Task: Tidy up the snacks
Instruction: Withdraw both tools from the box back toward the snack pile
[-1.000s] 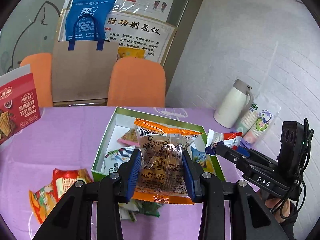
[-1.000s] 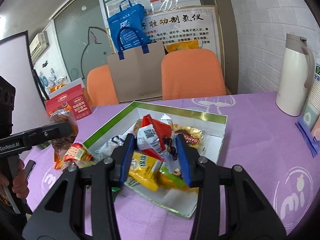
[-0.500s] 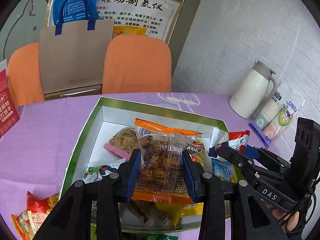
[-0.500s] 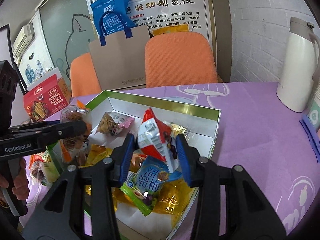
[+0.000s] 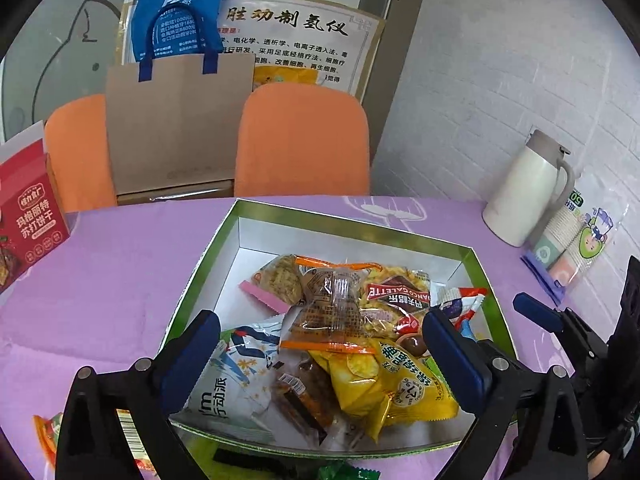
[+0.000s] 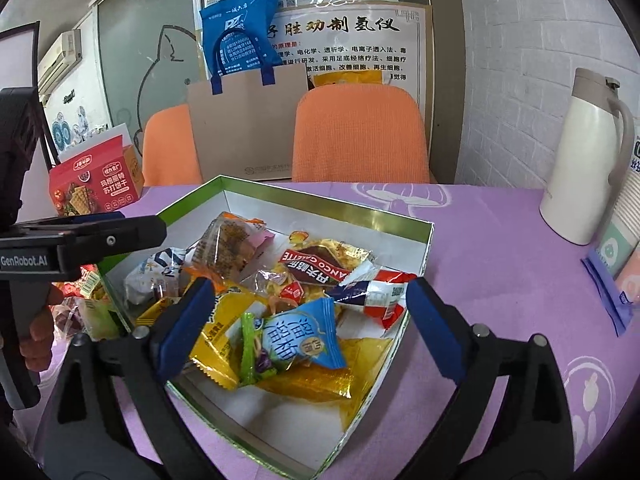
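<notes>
both packets have left your grippers since a second ago: the clear orange-edged packet (image 5: 332, 312) and the red and white packet (image 6: 376, 294) now lie in the green-rimmed box (image 5: 352, 224). your left gripper (image 5: 320, 352) has its jaws opening wide over the near end of the box, nothing pressed between the pads. your right gripper (image 6: 308, 320) is opening too, with a blue candy packet (image 6: 296, 340) and a yellow packet (image 6: 224, 332) lying loose below it. more snacks fill the box on the purple tablecloth (image 6: 500, 240). further off stand a red biscuit box (image 5: 28, 216), a white thermos (image 5: 528, 192), and two orange chairs (image 5: 300, 140).
</notes>
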Demonstrator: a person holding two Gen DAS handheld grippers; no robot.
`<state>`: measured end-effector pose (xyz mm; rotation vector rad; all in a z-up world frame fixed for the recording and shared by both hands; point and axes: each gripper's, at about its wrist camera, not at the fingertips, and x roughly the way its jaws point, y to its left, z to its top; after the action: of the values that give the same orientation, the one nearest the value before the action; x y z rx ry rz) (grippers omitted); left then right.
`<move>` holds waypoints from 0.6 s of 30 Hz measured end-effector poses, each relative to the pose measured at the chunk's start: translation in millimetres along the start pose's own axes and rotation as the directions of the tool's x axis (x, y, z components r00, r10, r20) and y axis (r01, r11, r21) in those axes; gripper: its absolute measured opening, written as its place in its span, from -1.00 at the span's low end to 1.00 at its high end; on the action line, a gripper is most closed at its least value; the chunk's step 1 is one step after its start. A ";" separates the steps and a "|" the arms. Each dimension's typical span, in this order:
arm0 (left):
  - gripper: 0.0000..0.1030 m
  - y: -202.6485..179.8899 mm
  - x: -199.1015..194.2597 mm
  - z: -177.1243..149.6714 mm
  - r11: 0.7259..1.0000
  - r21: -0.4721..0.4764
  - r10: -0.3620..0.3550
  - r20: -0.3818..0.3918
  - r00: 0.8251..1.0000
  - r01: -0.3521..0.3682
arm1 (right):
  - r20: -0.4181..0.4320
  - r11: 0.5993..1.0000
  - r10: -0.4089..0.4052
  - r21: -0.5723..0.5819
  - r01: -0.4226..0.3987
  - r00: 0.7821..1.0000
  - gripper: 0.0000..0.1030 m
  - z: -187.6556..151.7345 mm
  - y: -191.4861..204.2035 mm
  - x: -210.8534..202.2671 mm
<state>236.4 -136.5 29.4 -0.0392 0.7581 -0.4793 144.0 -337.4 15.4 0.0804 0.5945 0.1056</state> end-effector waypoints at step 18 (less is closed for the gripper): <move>0.99 33.2 -116.3 -69.3 0.994 -0.071 0.094 0.085 0.992 -0.088 | 0.015 0.991 0.132 -0.033 -0.132 0.991 0.98 -42.9 76.9 -59.7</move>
<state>130.9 -47.3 47.8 -0.0872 0.6861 -0.3630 64.9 -266.6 21.3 0.0892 0.5700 0.2426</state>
